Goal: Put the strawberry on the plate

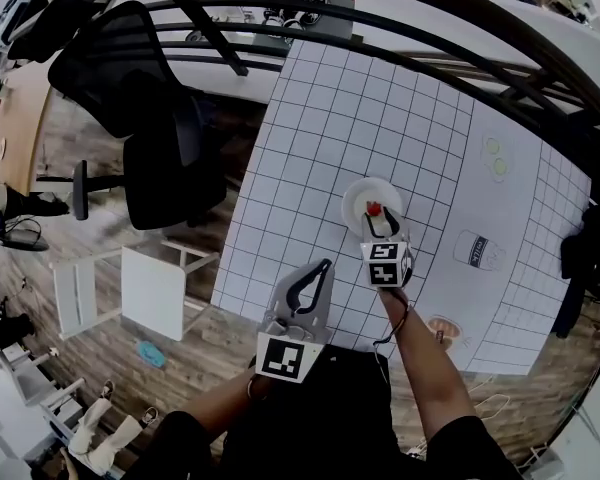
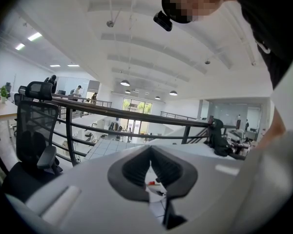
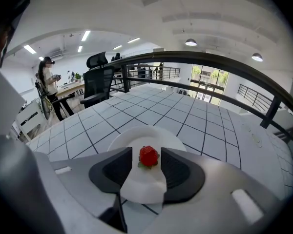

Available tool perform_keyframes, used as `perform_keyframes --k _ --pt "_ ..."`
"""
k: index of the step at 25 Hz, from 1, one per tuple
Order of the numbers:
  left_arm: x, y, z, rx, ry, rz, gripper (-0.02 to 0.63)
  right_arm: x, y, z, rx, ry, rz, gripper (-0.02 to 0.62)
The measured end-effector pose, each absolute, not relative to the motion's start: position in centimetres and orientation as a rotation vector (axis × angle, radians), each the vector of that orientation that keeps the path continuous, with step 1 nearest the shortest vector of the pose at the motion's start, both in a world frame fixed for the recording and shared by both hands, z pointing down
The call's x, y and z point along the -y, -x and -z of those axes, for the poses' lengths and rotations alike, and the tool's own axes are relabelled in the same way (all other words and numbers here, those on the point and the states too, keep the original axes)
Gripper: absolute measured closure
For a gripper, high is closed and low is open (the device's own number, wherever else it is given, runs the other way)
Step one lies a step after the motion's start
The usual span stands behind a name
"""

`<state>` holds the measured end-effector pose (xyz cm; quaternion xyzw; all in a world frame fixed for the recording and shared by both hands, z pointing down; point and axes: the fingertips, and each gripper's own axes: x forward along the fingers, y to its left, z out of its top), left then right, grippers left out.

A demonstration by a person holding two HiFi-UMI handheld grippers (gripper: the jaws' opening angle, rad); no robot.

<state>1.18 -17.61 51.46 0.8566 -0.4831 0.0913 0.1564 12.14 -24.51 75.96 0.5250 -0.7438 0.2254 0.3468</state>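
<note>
White worktop (image 1: 320, 138) ruled in black grid squares. Bears a round white plate (image 1: 359, 194) toward the near side. Overlaid at the right with a plain sheet (image 1: 505, 218) printed with small pictures.

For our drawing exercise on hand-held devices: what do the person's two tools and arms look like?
The left tool and right tool are light grey wedges with dark padded jaws; each carries a cube with black-and-white square markers. A thin dark cable loops beside the right one. The person wears black sleeves.
</note>
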Motion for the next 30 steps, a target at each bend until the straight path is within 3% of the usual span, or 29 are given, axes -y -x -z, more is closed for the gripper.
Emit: perform_keyframes --k 18,30 --pt "12.9 0.5 -48.3 1.341 -2.510 -0.173 0.595 19.2 -11.1 -64.0 2.025 -1.540 -0.597 0.428" --pt "8.5 1.1 -43.3 1.326 -2.622 -0.023 0.595 12.5 -8.5 -55.1 2.093 -1.671 -0.442 0.488"
